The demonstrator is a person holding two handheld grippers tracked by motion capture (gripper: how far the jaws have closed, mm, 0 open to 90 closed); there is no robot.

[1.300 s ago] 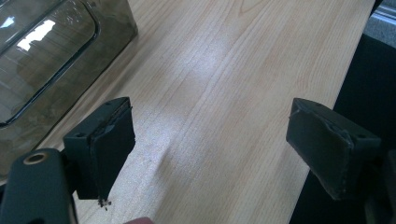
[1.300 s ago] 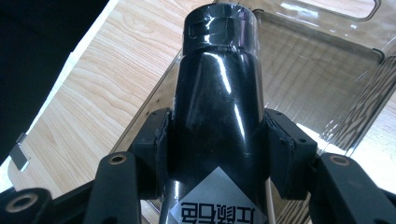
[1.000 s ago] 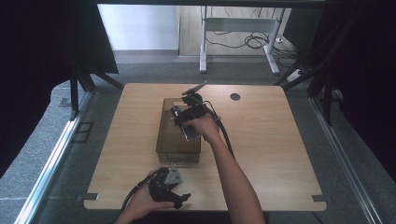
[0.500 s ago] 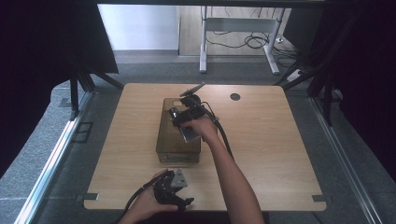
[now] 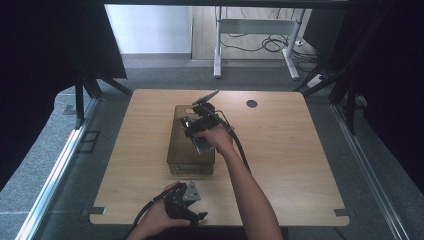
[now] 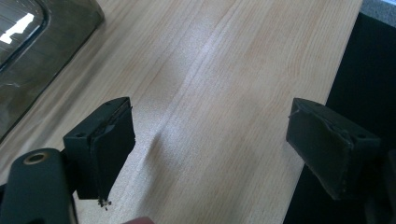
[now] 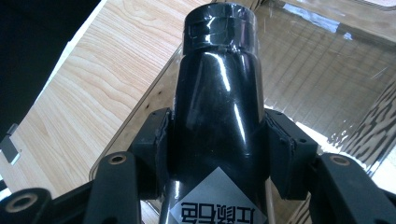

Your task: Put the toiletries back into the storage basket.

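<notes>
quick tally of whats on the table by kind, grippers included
black bottle: 1
clear brown box: 1
grippers, left gripper and right gripper: 2
total: 4

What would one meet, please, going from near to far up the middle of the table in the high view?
Left claw at the near edge → tinted clear box → right claw, closed on the black bottle → the round hole in the table.
</notes>
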